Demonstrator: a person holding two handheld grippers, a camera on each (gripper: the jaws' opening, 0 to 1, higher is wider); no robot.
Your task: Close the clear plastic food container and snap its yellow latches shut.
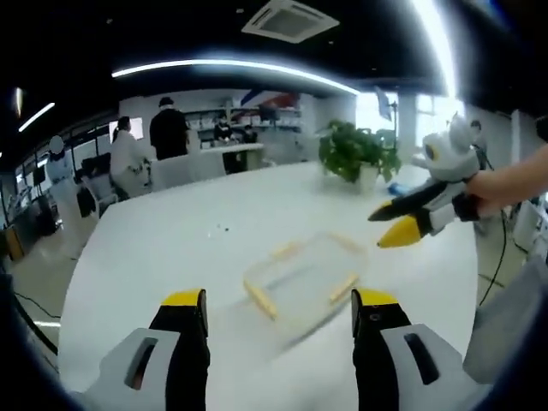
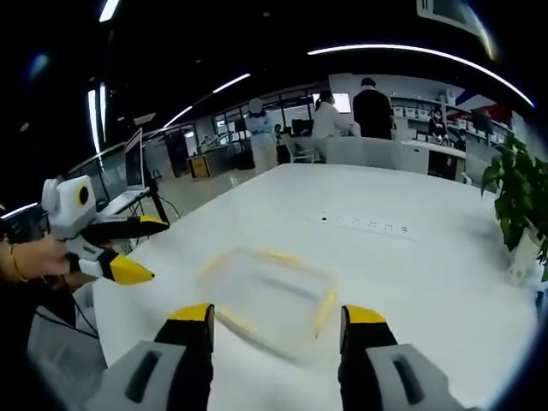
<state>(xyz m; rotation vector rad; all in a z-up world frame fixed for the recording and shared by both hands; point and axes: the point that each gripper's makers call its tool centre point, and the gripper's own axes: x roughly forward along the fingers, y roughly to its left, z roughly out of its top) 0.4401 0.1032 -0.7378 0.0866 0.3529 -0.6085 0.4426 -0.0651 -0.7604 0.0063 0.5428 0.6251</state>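
Both grippers are hovering wide-jawed and empty: left gripper, right gripper. Between them the clear container is sitting on the white table, yellow latches seemingly unsnapped (too blurred to confirm), so latching is apparently remaining.

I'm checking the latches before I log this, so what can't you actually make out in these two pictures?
- Container: motion-blurred in both views, so lid seating is unreadable.
- Yellow latches: smeared streaks; snapped or loose, can't tell.
- Small specks on the table: too small to identify.
- Potted plant: cut off by the right gripper view's edge.
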